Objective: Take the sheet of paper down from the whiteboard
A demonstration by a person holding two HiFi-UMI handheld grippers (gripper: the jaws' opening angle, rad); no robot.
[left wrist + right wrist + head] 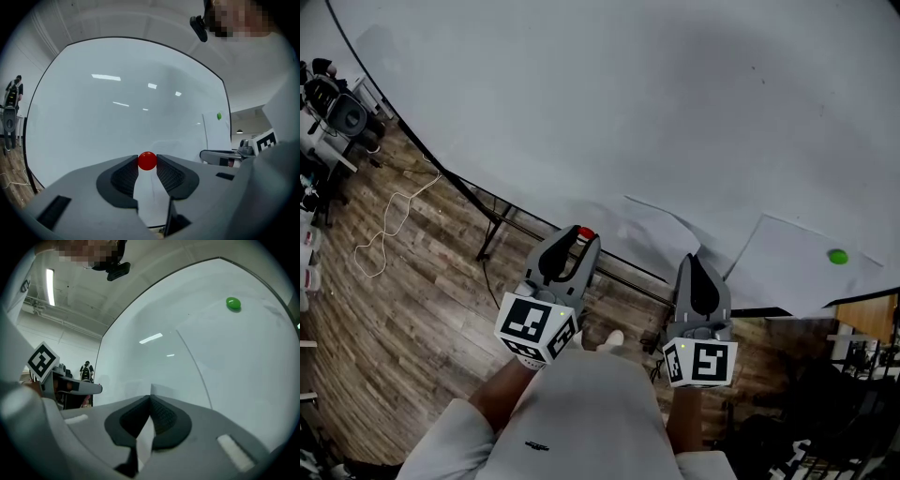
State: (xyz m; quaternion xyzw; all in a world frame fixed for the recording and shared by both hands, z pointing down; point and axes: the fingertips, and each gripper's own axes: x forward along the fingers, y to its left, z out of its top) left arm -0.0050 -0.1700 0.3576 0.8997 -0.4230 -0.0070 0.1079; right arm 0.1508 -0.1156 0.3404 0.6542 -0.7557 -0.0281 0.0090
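Observation:
A white sheet of paper point(787, 267) hangs on the whiteboard point(581, 94), pinned at its upper right by a green magnet point(836, 256). My right gripper point(697, 261) is shut on the sheet's free left corner, which stands off the board. In the right gripper view the paper point(234, 362) runs from the shut jaws point(150, 401) up to the green magnet point(233, 303). My left gripper point(584, 238) is shut on a round red magnet point(585, 233), held level just off the board. The left gripper view shows the red magnet point(147, 161) wedged between both pads, with the sheet point(216, 136) far to the right.
The whiteboard's black stand legs point(492, 230) rest on a wooden floor with a loose white cable point(389, 220). Chairs and equipment point(337, 112) crowd the far left. A wooden cabinet point(867, 314) stands at right. A person point(14, 93) stands far off beside the board.

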